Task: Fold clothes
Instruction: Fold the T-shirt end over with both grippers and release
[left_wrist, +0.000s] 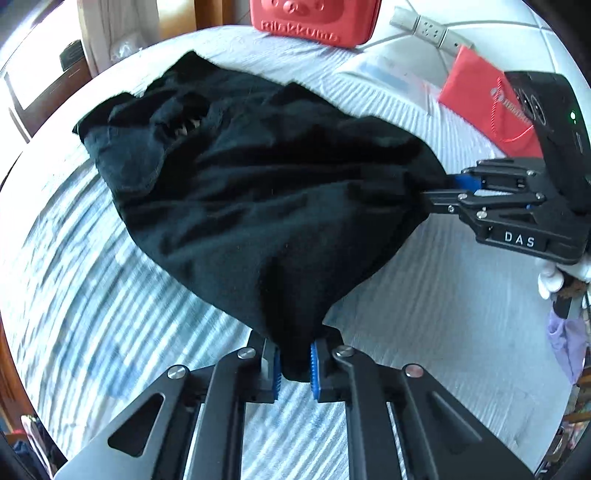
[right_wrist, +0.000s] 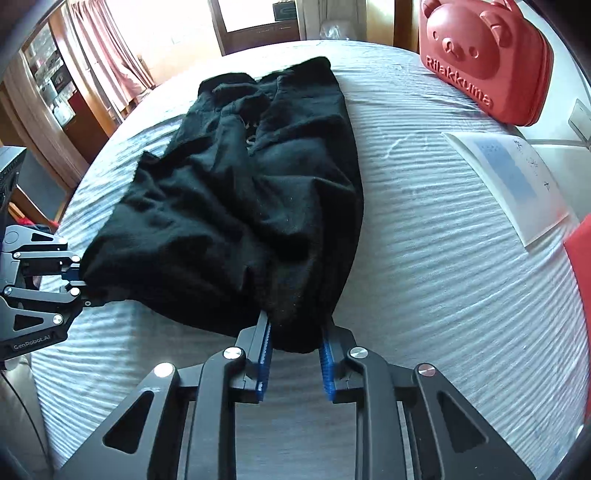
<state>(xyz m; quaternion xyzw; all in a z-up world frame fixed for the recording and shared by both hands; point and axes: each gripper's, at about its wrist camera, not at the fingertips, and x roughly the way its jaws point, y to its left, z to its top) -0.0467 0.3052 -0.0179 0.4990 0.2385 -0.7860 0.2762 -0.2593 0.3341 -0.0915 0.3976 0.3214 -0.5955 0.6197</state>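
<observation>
A black garment (left_wrist: 258, 184) lies crumpled on a white striped bedspread (left_wrist: 92, 302), its collar end far from me. At the bottom of the left wrist view, my left gripper (left_wrist: 293, 363) is shut on a bunched near corner of the cloth, blue pads pressing both sides. My right gripper (left_wrist: 443, 190) comes in from the right, held by a white-gloved hand (left_wrist: 554, 280), and pinches the other corner. In the right wrist view the same garment (right_wrist: 240, 206) runs away from my right gripper (right_wrist: 297, 347), which is shut on a thick fold. The left gripper (right_wrist: 83, 284) grips the hem at the left edge.
A red bear-shaped case (right_wrist: 484, 62) stands at the far side of the bed. A white booklet (right_wrist: 509, 184) and a red paper bag (left_wrist: 487, 114) lie to the right. A power strip (left_wrist: 432, 31) sits beyond. A wooden cabinet (right_wrist: 74, 110) stands left of the bed.
</observation>
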